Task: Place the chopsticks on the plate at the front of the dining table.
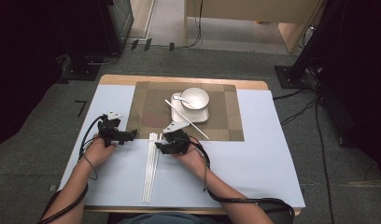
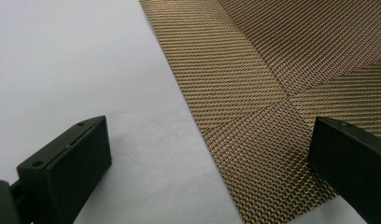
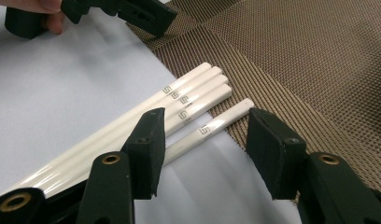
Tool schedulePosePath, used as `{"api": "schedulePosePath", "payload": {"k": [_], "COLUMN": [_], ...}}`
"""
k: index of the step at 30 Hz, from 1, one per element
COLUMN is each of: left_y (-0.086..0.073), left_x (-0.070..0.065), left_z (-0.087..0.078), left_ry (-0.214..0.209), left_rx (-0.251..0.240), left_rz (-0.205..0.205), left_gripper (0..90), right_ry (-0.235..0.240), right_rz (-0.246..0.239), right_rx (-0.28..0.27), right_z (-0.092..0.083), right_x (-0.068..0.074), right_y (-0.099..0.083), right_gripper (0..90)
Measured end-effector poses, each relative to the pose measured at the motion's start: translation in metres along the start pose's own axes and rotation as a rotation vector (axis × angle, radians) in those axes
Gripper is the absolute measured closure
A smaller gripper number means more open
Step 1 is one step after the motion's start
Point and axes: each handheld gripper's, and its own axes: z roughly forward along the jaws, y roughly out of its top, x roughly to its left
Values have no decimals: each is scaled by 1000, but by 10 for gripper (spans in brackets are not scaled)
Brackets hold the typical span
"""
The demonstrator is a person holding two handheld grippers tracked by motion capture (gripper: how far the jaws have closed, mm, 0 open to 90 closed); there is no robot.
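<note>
Several white chopsticks (image 1: 150,172) lie side by side on the pale table, their tips at the edge of the brown woven placemat (image 1: 226,121). In the right gripper view one chopstick (image 3: 212,126) lies a little apart from the bunch (image 3: 188,93). My right gripper (image 3: 209,154) stands open over that single chopstick, which runs between the jaws with no pad pressing on it. In the high view the right gripper (image 1: 159,146) points left at the chopstick tips. My left gripper (image 2: 209,158) is wide open with nothing in it, low over the placemat's (image 2: 282,70) left edge.
A white bowl (image 1: 194,98) with a spoon (image 1: 179,99) sits on a square plate (image 1: 200,116) on the placemat. One more chopstick (image 1: 193,125) leans across the plate's front. The left gripper (image 1: 131,135) rests close to the chopstick tips.
</note>
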Motion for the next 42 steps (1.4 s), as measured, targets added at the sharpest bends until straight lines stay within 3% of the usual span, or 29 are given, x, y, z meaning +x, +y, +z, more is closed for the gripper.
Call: {"api": "schedulePosePath", "payload": {"k": [10, 13, 16, 28, 33, 42], "left_y": [0, 0, 0, 0, 0, 0], "left_x": [0, 0, 0, 0, 0, 0], "left_z": [0, 0, 0, 0, 0, 0], "left_ry": [0, 0, 0, 0, 0, 0], "left_rx": [0, 0, 0, 0, 0, 0], "left_rz": [0, 0, 0, 0, 0, 0], "left_gripper": [0, 0, 0, 0, 0, 0], "right_ry": [-10, -35, -38, -26, -55, -80], "right_rz": [9, -6, 0, 36, 6, 0], "right_rx": [11, 23, 23, 34, 44, 46], "right_z": [-1, -2, -2, -4, -7, -6], "right_x": [-2, -1, -2, -10, -8, -8], "right_y": [0, 0, 0, 2, 3, 1], "right_gripper": [514, 586, 598, 734, 792, 759]}}
